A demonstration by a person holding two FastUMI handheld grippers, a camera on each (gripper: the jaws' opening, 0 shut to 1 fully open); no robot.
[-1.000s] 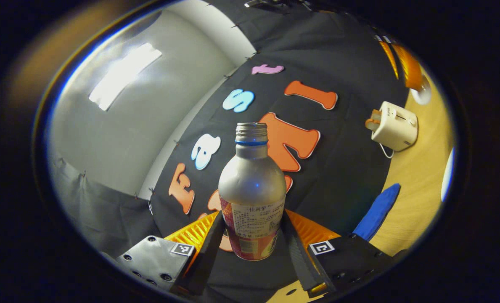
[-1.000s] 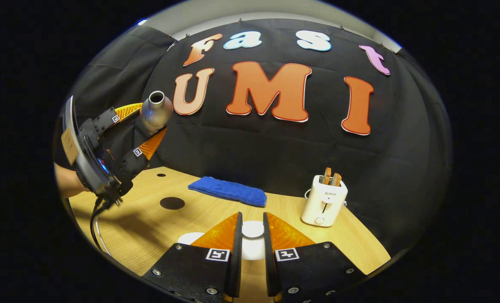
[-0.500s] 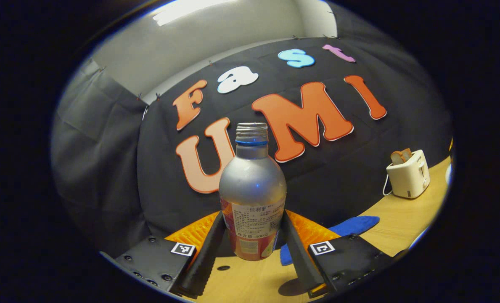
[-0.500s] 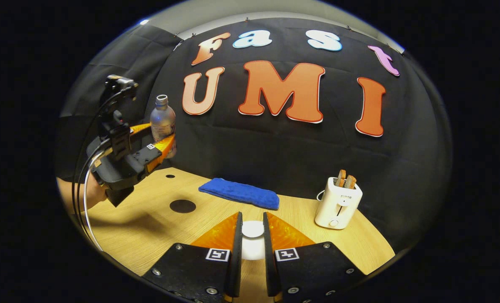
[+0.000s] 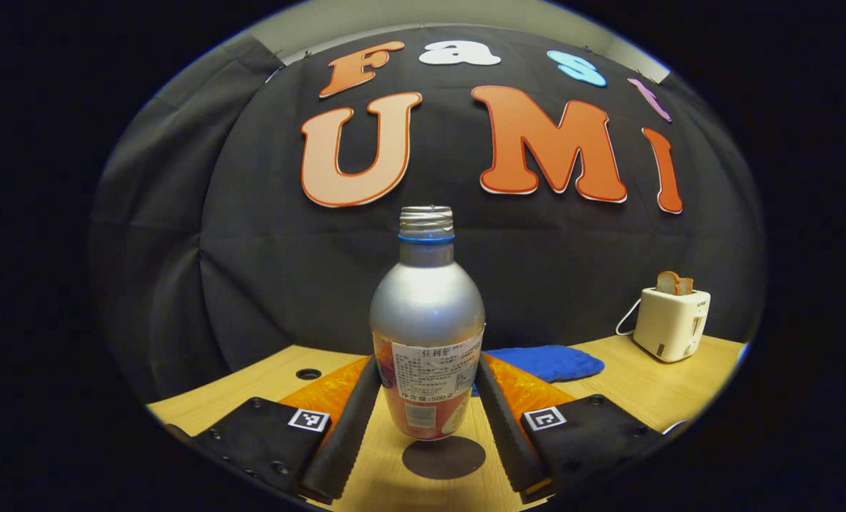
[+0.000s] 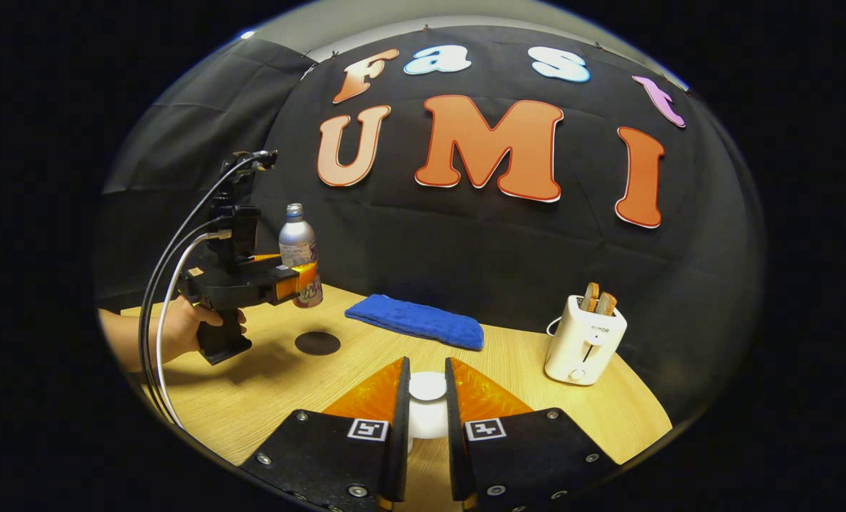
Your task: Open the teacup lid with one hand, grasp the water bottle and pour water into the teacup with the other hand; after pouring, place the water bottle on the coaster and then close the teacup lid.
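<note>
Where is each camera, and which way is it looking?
Left gripper view: rides on the left tongs, low over the table, facing the back cloth; its fingers clamp the water bottle above the coaster.
Right gripper view: rides on the right tongs, facing the same cloth; its fingers hold the white teacup lid; a hand carries the left tongs farther off.
Both show the bottle, coaster, blue towel and toaster.

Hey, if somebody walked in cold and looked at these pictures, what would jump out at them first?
Probably the silver water bottle, uncapped and upright, gripped by the left gripper just above a dark round coaster on the wooden table. Next, the right gripper closed around a white lid in the foreground, then the white toaster with bread at the right, beside a blue cloth.
</note>
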